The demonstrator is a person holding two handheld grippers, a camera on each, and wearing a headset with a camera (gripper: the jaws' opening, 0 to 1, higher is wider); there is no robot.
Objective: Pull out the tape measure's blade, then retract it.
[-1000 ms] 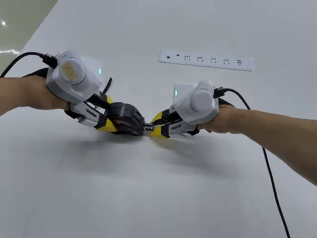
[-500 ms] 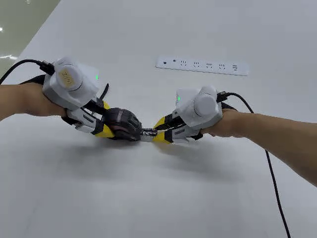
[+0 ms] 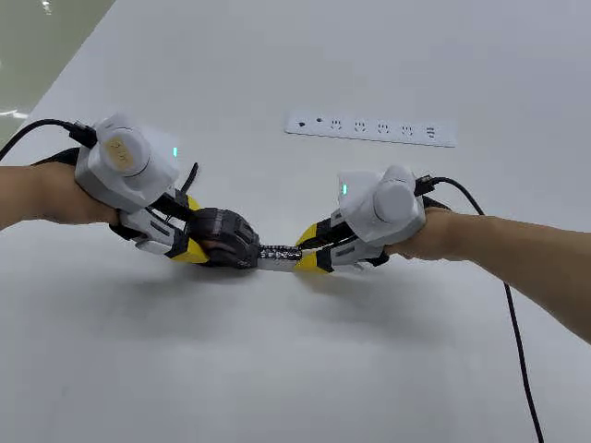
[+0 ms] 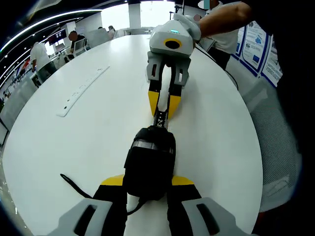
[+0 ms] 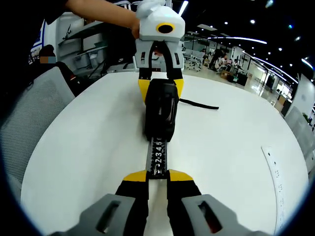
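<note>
Black rubber-cased tape measure (image 3: 226, 237) sits low at the white worktop (image 3: 277, 369), left tongs (image 3: 197, 247) clamped on its case; right tongs (image 3: 311, 256) pinch the grey numbered blade (image 5: 157, 153) tip. Risk: thin blade slips free, snaps back.

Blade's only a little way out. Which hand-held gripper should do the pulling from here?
Right. The right hand-held gripper is shut on the tip of the blade, while the left hand-held gripper clamps the tape measure case, so it likely serves best as the anchor.
</note>
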